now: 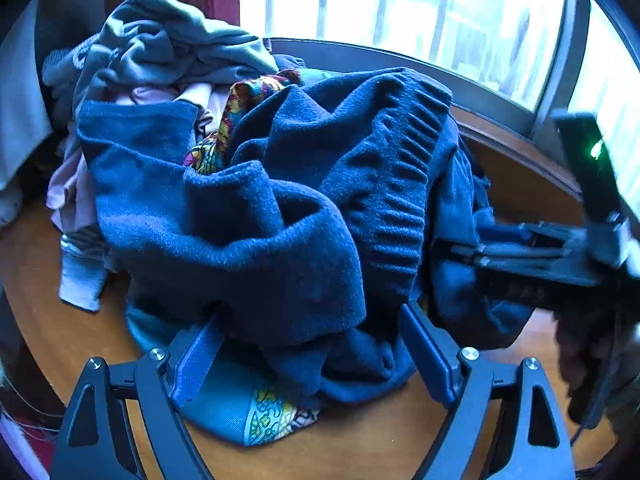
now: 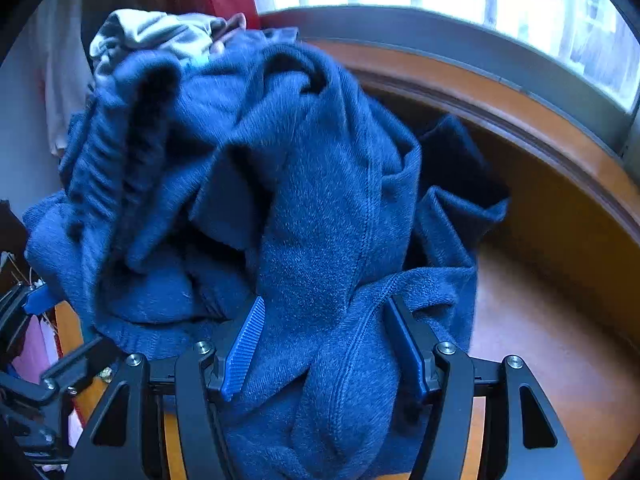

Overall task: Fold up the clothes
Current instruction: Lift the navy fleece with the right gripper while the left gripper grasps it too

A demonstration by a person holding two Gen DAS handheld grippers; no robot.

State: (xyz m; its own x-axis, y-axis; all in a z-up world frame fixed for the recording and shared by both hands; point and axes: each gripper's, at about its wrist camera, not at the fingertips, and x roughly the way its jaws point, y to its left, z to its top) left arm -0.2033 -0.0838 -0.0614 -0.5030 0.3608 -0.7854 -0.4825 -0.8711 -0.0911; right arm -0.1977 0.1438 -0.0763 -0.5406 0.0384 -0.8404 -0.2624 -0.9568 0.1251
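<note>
A navy sweater (image 1: 280,216) lies bunched on the worktop (image 1: 80,340), against a heap of unfolded clothes (image 1: 160,52) toward the far left edge. The right hand-held gripper (image 2: 324,344) has a thick fold of the knit between its partly open fingers, probably to drag the sweater clear for flattening; whether the pads actually pinch is unclear. The left hand-held gripper (image 1: 312,352) straddles the near hem, wide open, gripping nothing. A teal scarf (image 1: 240,412) peeks from beneath. Sleeves and collar are buried in folds.
</note>
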